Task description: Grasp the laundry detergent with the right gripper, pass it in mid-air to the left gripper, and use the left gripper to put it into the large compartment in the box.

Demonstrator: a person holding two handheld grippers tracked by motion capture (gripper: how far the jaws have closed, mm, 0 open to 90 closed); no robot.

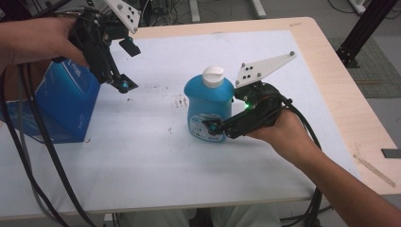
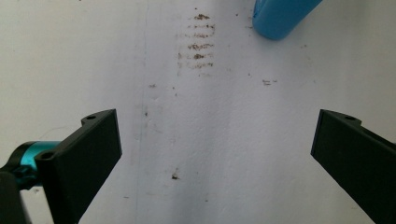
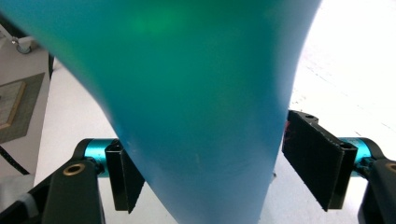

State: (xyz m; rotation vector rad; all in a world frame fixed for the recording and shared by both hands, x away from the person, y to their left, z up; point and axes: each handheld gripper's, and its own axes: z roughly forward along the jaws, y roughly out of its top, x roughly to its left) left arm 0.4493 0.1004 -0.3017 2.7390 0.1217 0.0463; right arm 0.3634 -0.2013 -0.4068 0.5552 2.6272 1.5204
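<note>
High view: a blue bottle (image 1: pixel 208 106) with a white cap (image 1: pixel 213 76) stands upright near the middle of the white table (image 1: pixel 142 156), and the right gripper (image 1: pixel 213 127) reaches in level from the right at the bottle's lower body, by its label. In the right gripper view the bottle (image 3: pixel 187 93) sits between the 2 black jaws: the left pad touches its side, while a thin gap shows at the right pad, so the jaws are around it but not clamped. The left gripper (image 1: pixel 124 85) hangs above the table at the left, beside a blue box (image 1: pixel 66 104); in the left gripper view its 2 jaws stand wide apart over bare, speckled tabletop.
</note>
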